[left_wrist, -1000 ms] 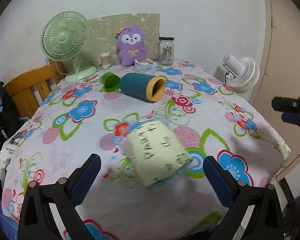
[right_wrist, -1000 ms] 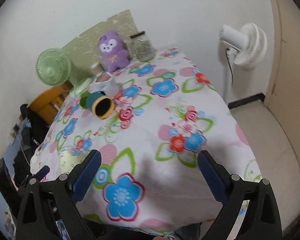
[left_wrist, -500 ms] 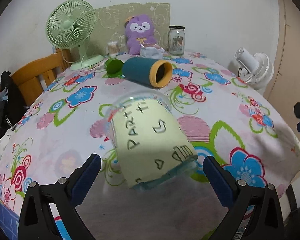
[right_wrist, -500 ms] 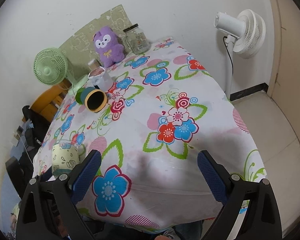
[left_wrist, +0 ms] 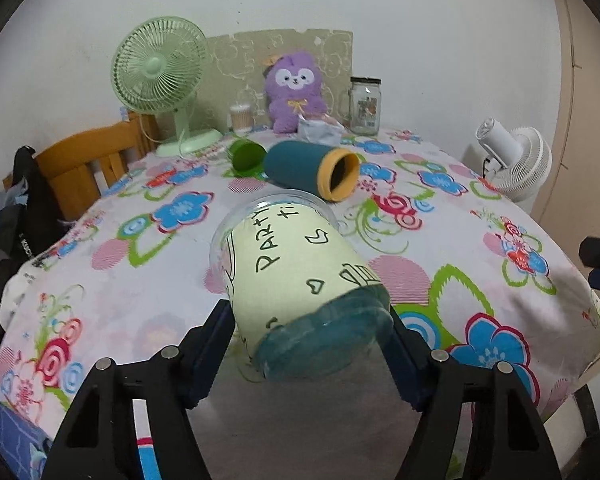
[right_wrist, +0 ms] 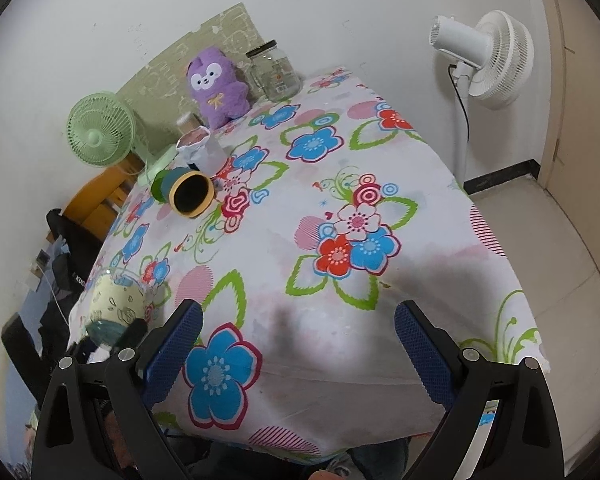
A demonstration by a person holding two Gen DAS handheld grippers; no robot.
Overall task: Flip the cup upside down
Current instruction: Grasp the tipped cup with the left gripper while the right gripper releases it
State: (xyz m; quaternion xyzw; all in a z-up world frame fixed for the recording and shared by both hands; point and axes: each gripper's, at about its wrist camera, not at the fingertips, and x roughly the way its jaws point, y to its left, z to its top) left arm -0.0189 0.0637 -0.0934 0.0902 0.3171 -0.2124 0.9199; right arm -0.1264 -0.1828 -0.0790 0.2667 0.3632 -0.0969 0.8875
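A clear plastic cup [left_wrist: 296,272] with a pale yellow label reading "PARTY" lies tilted, its base toward me and its mouth pointing away over the flowered tablecloth [left_wrist: 140,272]. My left gripper [left_wrist: 312,344] is shut on the cup's base end, one blue pad on each side. The cup also shows at the lower left of the right wrist view [right_wrist: 114,304], with the left gripper's fingers on it. My right gripper [right_wrist: 298,344] is open and empty above the table's near right corner.
A teal sleeve with a yellow rim [left_wrist: 312,168] and a green cup [left_wrist: 246,156] lie on their sides mid-table. At the back stand a green fan [left_wrist: 160,76], a purple plush [left_wrist: 294,96] and a glass jar [left_wrist: 365,105]. A white floor fan [right_wrist: 486,60] stands right of the table.
My left gripper has moved in around the cup's base end and closed on it; the cup now looks larger and more raised. The right gripper has stayed open, shifting slightly.
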